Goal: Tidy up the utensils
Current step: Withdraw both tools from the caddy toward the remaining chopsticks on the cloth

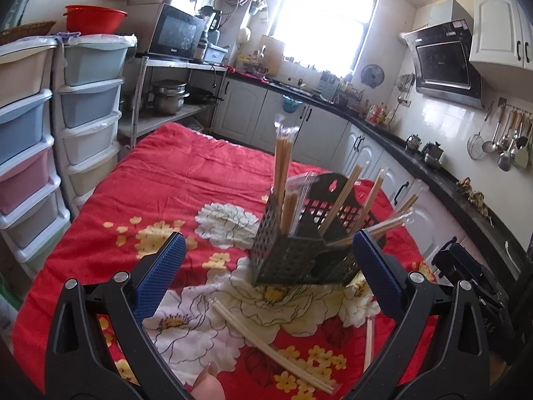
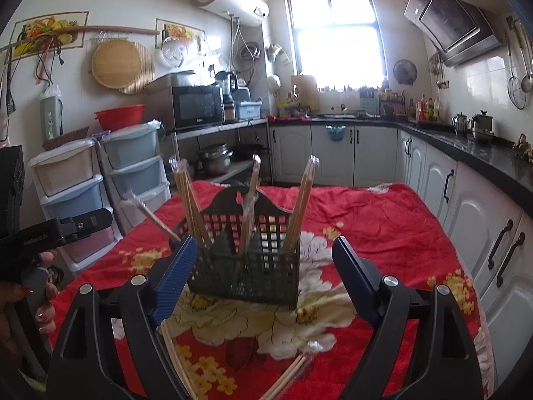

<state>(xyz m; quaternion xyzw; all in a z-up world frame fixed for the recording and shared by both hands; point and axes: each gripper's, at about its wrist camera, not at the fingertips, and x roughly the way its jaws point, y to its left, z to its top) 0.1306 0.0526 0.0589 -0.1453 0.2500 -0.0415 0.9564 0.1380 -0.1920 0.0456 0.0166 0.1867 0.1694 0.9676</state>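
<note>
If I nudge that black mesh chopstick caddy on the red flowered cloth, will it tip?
Probably yes. The caddy looks like light perforated plastic, and tall wrapped chopsticks lean out above its rim, likely making it top-heavy. The soft, wrinkled cloth may snag its base rather than let it slide.

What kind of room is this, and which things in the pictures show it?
Most likely a home kitchen. A range hood hangs on the wall, ladles and strainers hang beside the black counter, and a microwave stands on a shelf. The red floral cloth covers a table.

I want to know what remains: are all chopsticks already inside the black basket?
No, two wrapped chopstick pairs lie on the floral cloth before the black basket.
</note>
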